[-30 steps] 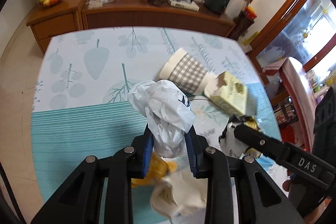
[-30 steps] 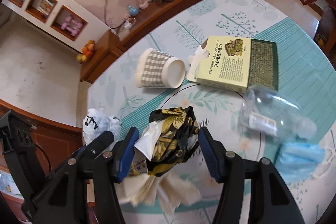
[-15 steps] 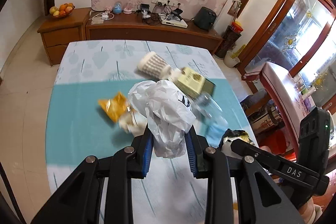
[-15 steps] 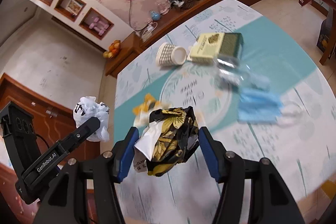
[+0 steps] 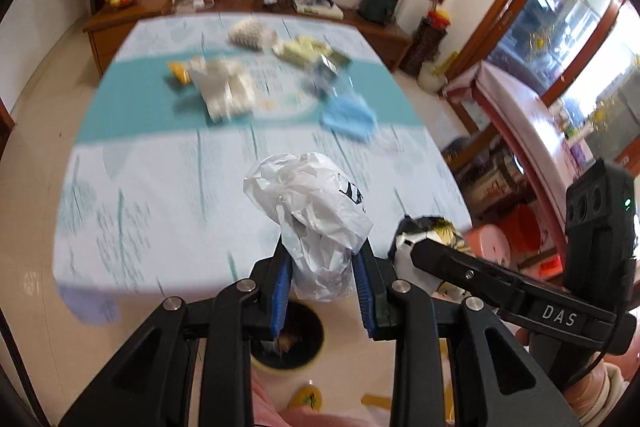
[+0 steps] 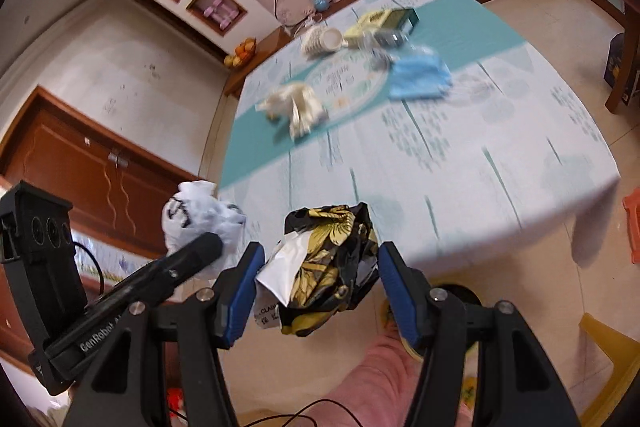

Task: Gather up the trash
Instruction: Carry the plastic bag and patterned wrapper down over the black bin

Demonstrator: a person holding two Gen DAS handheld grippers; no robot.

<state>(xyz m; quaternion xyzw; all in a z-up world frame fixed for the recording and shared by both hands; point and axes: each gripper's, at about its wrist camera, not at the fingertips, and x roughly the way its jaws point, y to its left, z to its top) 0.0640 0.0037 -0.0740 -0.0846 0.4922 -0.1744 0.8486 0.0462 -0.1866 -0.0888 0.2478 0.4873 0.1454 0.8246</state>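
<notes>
Two grips: left fingers (image 5: 322, 281) clamp a crinkled white bag (image 5: 316, 215), right fingers (image 6: 318, 285) a glossy black-gold wrapper (image 6: 332, 259); round bin (image 5: 290, 341) below, littered desk (image 5: 160, 219) beyond.

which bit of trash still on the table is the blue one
The flat blue face mask, at the right of the pile; the paper cup, box and crumpled wrappers beside it are pale.

My left tongs (image 5: 323, 281) hold a white bag (image 5: 316, 223); my right tongs (image 6: 318, 285) a black wrapper (image 6: 332, 263), yellow-flowered. Pads (image 6: 244, 287) blue. Tablecloth (image 6: 460, 163) pale, teal-banded.
</notes>
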